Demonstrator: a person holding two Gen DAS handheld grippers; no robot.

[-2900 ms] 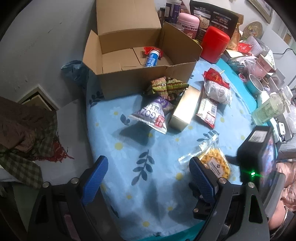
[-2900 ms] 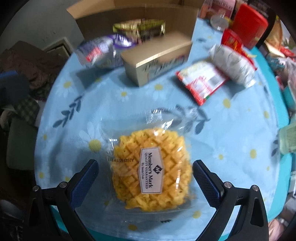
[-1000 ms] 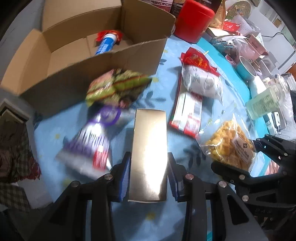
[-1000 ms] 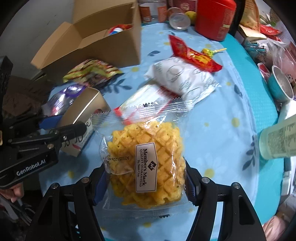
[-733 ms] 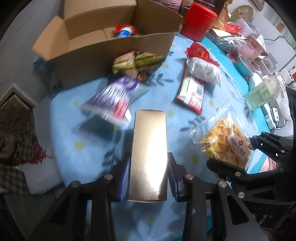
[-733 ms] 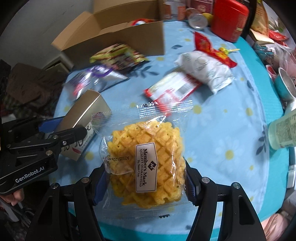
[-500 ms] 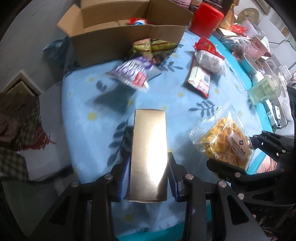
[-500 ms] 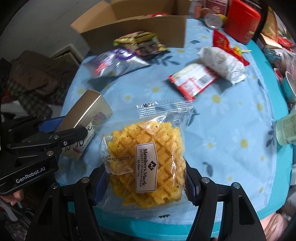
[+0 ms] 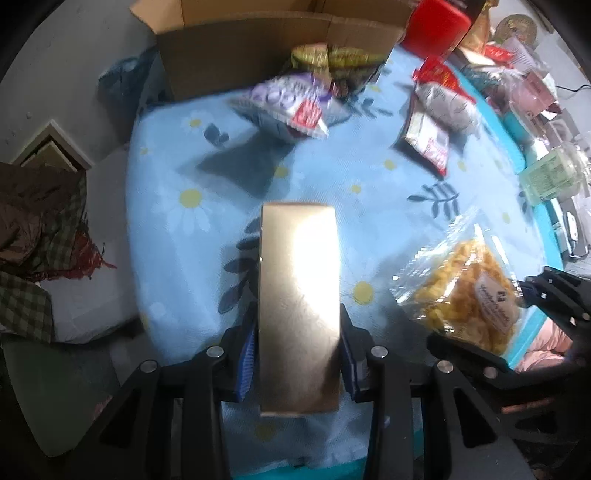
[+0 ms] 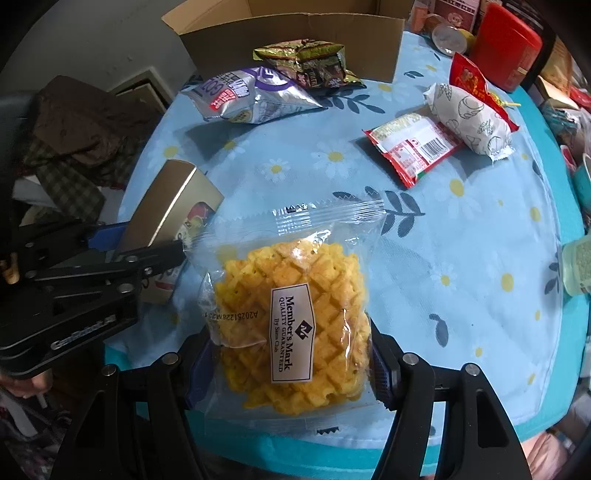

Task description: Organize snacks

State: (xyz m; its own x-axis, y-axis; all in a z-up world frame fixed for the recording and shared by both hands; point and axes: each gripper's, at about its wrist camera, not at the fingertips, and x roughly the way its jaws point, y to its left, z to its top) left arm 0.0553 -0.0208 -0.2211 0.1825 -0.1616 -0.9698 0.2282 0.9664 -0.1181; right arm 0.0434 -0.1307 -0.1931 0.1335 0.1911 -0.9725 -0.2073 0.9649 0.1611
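Observation:
My left gripper (image 9: 297, 354) is shut on a long gold box (image 9: 298, 302) and holds it above the blue flowered tablecloth (image 9: 207, 243). The box also shows in the right wrist view (image 10: 166, 218). My right gripper (image 10: 290, 365) is shut on a clear bag of yellow pineapple-shaped pastry (image 10: 291, 314), held above the table's near edge; the bag also shows in the left wrist view (image 9: 465, 295). An open cardboard box (image 10: 291, 33) stands at the far side of the table.
On the cloth lie a purple-and-silver snack bag (image 10: 247, 96), a green-brown packet (image 10: 306, 62), a red-and-white packet (image 10: 413, 146), a white wrapped bun (image 10: 469, 114) and a red packet (image 10: 472, 81). A red canister (image 10: 506, 44) stands far right, a bottle (image 9: 550, 173) at the right edge.
Both grippers have pulled back toward the near edge with the gold box and pastry bag still held; the cardboard box and the loose snacks look farther away.

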